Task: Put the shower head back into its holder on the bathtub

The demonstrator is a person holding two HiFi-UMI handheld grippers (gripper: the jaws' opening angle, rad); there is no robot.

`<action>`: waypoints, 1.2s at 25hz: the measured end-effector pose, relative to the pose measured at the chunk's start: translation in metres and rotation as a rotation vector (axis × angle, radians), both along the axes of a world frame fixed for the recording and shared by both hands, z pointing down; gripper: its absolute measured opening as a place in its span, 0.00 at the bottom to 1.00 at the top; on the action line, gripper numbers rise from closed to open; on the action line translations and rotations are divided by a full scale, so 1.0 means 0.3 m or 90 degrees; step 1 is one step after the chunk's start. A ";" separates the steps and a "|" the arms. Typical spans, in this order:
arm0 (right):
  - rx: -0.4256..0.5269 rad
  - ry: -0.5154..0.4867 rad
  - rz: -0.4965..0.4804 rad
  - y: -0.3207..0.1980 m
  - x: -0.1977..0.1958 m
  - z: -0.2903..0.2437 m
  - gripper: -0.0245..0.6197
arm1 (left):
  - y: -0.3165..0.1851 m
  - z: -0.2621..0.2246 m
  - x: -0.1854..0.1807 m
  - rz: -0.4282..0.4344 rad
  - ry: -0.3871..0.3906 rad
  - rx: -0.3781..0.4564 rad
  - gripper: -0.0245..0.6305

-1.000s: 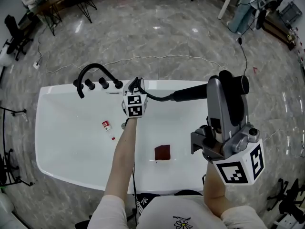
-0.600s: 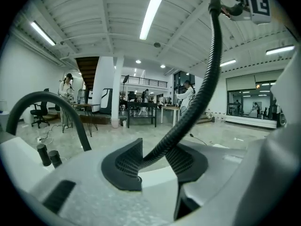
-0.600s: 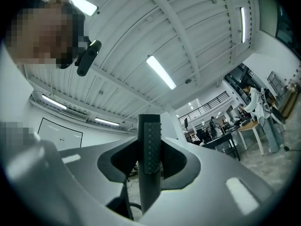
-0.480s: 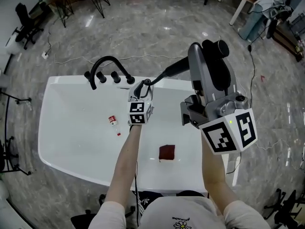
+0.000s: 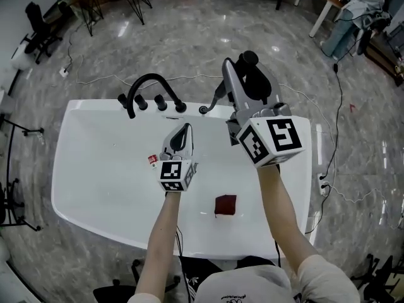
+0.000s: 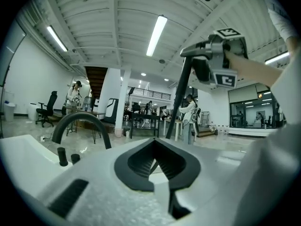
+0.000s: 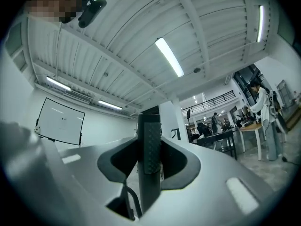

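My right gripper (image 5: 238, 79) is shut on the black shower head (image 5: 250, 65) and holds it upright over the bathtub's far rim (image 5: 278, 113). In the right gripper view the ribbed black handle (image 7: 149, 147) stands clamped between the jaws. The handle's lower end hangs just above a small black holder fitting (image 5: 203, 110) to the right of the faucet. My left gripper (image 5: 183, 130) is shut and empty over the tub's middle, short of the far rim. In the left gripper view its closed jaws face the faucet, with the shower handle (image 6: 181, 95) to the right.
A curved black faucet (image 5: 148, 84) with several knobs sits on the far rim at the left. Inside the white tub lie a small red-capped bottle (image 5: 153, 161) and a dark red square (image 5: 225, 205). Cables run over the marble floor (image 5: 189, 36) behind the tub.
The right gripper has carried the shower head left and away, over to the far rim beside the faucet. The left gripper has pulled back from the rim towards the tub's middle.
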State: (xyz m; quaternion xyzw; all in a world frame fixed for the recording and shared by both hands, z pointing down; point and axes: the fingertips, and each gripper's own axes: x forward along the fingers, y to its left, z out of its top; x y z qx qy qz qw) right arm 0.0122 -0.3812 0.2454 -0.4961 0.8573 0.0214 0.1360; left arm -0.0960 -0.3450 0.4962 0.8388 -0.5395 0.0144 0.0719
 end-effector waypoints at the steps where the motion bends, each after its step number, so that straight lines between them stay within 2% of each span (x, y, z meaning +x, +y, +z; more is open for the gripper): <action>1: -0.010 0.002 0.001 -0.029 -0.015 0.037 0.25 | 0.005 0.002 -0.024 -0.007 0.003 0.002 0.04; 5: -0.044 -0.003 0.000 -0.150 -0.079 0.179 0.25 | -0.003 0.035 -0.119 -0.043 0.037 0.000 0.04; 11: -0.100 0.057 0.015 -0.331 -0.171 0.400 0.25 | -0.038 0.105 -0.215 -0.079 0.092 -0.008 0.04; 20: -0.217 0.137 0.037 -0.503 -0.271 0.893 0.25 | -0.028 0.361 -0.289 -0.059 0.090 -0.059 0.04; 25: -0.285 0.165 0.052 -0.570 -0.254 1.108 0.24 | 0.065 0.451 -0.329 -0.030 0.053 -0.080 0.04; 30: -0.320 0.172 0.070 -0.582 -0.249 1.224 0.24 | 0.068 0.497 -0.414 -0.076 0.085 -0.093 0.04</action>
